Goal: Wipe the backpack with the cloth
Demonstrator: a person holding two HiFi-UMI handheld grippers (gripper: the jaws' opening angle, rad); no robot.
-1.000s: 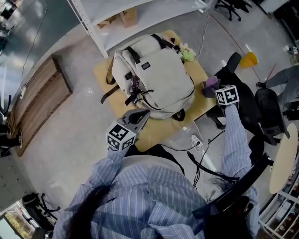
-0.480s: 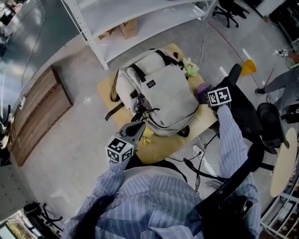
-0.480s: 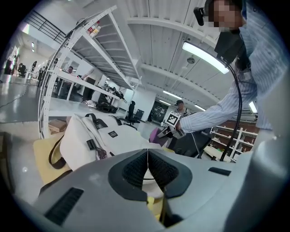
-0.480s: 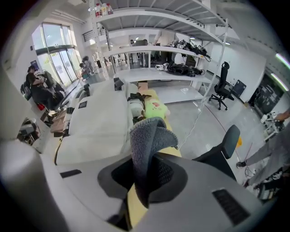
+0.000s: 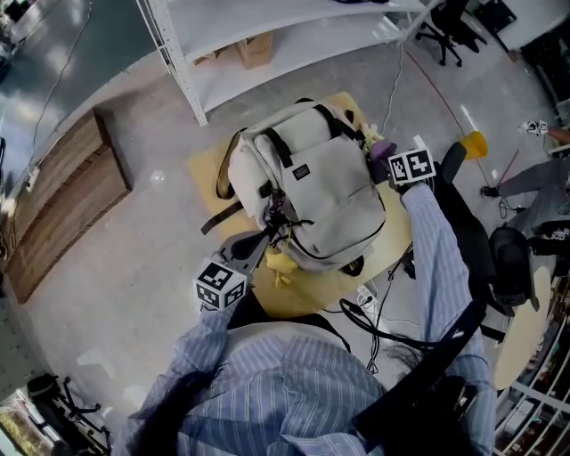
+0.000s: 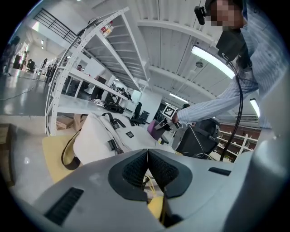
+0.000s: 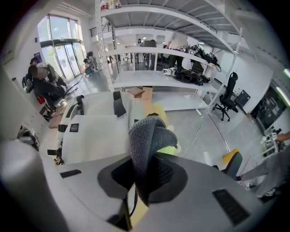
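Observation:
A cream backpack point(image 5: 316, 196) with black straps lies flat on a low yellow table point(image 5: 209, 165). It also shows in the left gripper view, backpack point(image 6: 104, 136), and in the right gripper view, backpack point(image 7: 93, 136). My right gripper point(image 5: 381, 166) is at the bag's right edge, shut on a folded purple-grey cloth point(image 7: 147, 140) that sticks up between the jaws. My left gripper point(image 5: 258, 242) sits at the bag's near-left side by the zipper pulls, jaws closed together with nothing between them point(image 6: 147, 167).
A yellow-green soft toy point(image 5: 370, 135) lies on the table's far right corner. White shelving point(image 5: 267, 27) stands behind the table. A black office chair point(image 5: 463, 205) is to the right, with cables and a power strip point(image 5: 367, 298) on the floor nearby.
My right gripper has carried the cloth leftward from the table's right edge up to the backpack's right side. The left gripper has barely moved.

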